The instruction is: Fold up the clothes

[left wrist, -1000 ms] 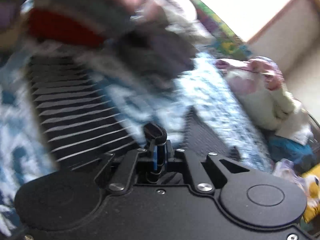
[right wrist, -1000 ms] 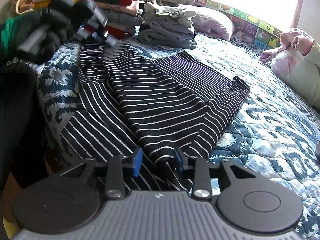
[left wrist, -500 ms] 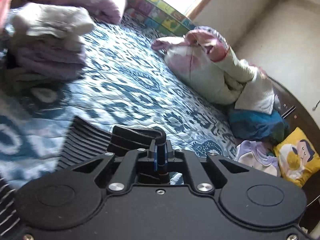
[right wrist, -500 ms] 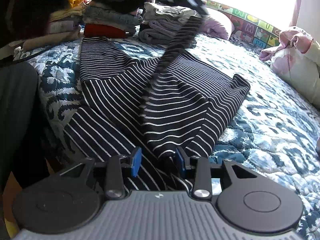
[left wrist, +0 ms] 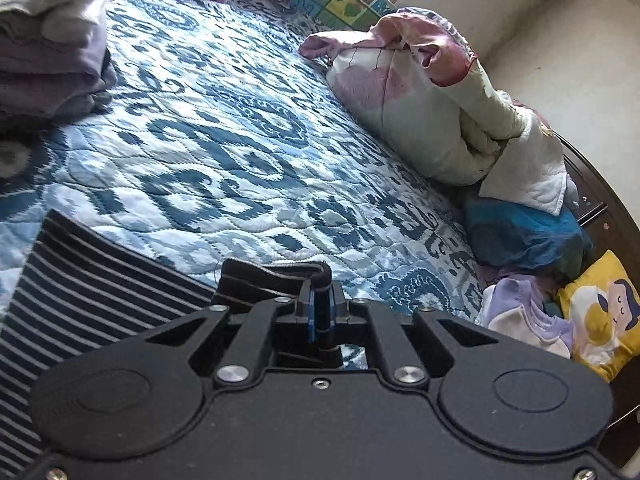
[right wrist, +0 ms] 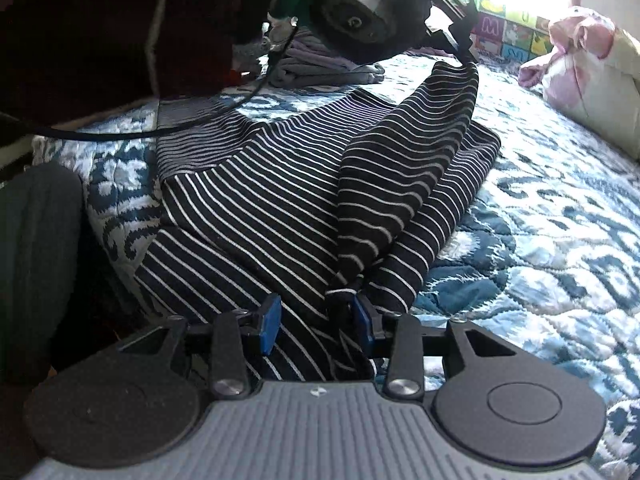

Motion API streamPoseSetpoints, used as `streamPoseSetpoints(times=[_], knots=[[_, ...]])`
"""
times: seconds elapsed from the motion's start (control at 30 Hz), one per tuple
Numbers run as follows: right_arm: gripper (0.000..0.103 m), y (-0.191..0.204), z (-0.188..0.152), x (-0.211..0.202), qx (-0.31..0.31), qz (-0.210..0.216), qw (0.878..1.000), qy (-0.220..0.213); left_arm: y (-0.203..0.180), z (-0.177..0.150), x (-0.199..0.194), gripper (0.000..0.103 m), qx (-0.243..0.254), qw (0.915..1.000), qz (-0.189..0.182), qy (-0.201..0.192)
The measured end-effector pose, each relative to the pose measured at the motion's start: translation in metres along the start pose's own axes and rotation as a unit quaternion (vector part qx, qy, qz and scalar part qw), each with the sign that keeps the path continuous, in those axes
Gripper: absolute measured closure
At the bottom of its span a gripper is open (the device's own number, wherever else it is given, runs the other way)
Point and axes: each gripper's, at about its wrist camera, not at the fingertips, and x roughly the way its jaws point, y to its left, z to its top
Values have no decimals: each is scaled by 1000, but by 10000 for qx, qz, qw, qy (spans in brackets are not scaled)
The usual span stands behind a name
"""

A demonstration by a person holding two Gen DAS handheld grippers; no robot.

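A black shirt with thin white stripes (right wrist: pixel 260 200) lies spread on the blue patterned quilt (right wrist: pixel 540 220). My left gripper (left wrist: pixel 320 284) is shut on the cuffed end of one sleeve (left wrist: pixel 276 276). In the right wrist view that gripper (right wrist: pixel 456 4) hangs high at the back, and the sleeve (right wrist: pixel 400 160) drapes down from it across the shirt's body. My right gripper (right wrist: pixel 316 318) sits low at the shirt's near edge with its blue pads apart. Striped cloth lies between them, and a small fold (right wrist: pixel 340 292) rests by the right pad, unpinched.
Folded clothes are stacked at the back (left wrist: pixel 48 60) (right wrist: pixel 320 68). A pink and white bundled quilt (left wrist: pixel 420 100) lies right, with a blue cloth (left wrist: pixel 520 236) and a yellow cushion (left wrist: pixel 600 312) beyond it. A person's dark sleeve (right wrist: pixel 100 20) and a black cable (right wrist: pixel 160 132) fill the left.
My left gripper has swung across the bed to the right, dragging the striped sleeve over the shirt's body. The right gripper has stayed put and its pads stand slightly wider.
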Motion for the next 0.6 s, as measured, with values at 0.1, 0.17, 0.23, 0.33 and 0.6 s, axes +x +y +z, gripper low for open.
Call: streamPoseSetpoints(times=[0.1, 0.17, 0.23, 0.33, 0.6], knots=[[63, -7, 1, -2, 206, 87, 9998, -3, 1, 3, 14, 100, -23, 10000, 30, 60], [62, -12, 2, -4, 376, 171, 9991, -11, 1, 3, 24, 100, -2, 9999, 107, 113], [61, -16, 2, -5, 523, 267, 9983, 1, 0, 1, 35, 100, 31, 9996, 208, 169], [58, -19, 2, -5, 618, 377, 9974, 52, 1, -3, 49, 100, 41, 9991, 327, 265], [56, -18, 2, -4, 617, 436, 9971, 107, -12, -19, 74, 82, 678, 9935, 784, 480]])
